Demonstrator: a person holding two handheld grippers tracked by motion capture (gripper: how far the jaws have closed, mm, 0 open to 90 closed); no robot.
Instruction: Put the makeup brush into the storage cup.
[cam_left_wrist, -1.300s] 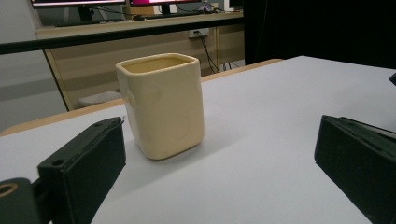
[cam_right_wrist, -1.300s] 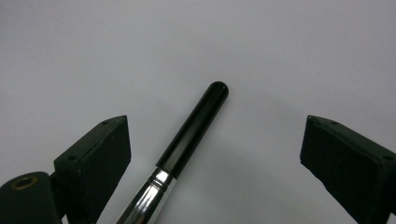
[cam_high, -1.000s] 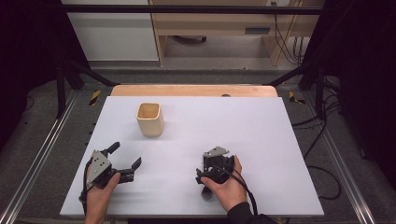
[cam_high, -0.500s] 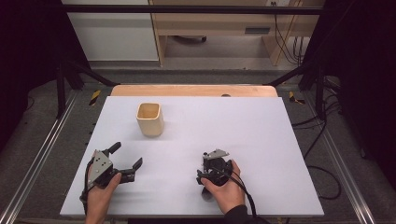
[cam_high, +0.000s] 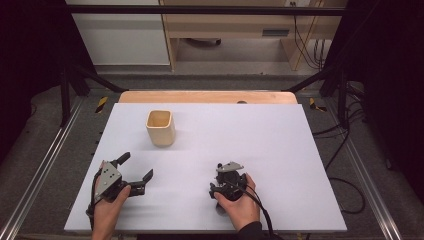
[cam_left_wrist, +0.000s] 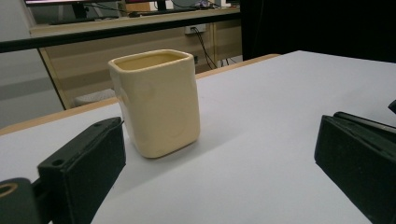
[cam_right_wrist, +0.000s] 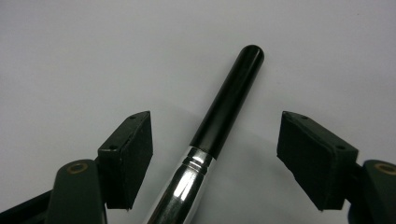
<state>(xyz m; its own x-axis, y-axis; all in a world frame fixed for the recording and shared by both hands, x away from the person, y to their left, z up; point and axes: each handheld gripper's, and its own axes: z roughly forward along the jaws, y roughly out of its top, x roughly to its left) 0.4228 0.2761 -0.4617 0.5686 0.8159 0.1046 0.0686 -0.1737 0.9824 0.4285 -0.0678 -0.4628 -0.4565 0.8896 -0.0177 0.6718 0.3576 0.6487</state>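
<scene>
A cream, square-sided cup (cam_high: 161, 127) stands upright on the white table top (cam_high: 280, 150), left of centre. My left gripper (cam_high: 136, 166) rests open near the front left, aimed at the cup (cam_left_wrist: 156, 100), which stands a little beyond its wide-apart jaws (cam_left_wrist: 219, 163). My right gripper (cam_high: 226, 186) points straight down at the table near the front centre. In the right gripper view a brush with a black handle (cam_right_wrist: 229, 102) and a shiny metal ferrule (cam_right_wrist: 187, 182) lies flat on the table. It lies between the open jaws of my right gripper (cam_right_wrist: 217, 135), and neither pad touches it.
A wooden strip (cam_high: 207, 96) runs along the table's far edge. Metal frame rails (cam_high: 42, 165) flank both sides, and cables (cam_high: 345, 150) trail on the floor at the right. A hand holds each gripper at the front edge.
My right gripper has shifted slightly toward the front edge and sunk lower over the table. The left gripper and the cup have hardly moved.
</scene>
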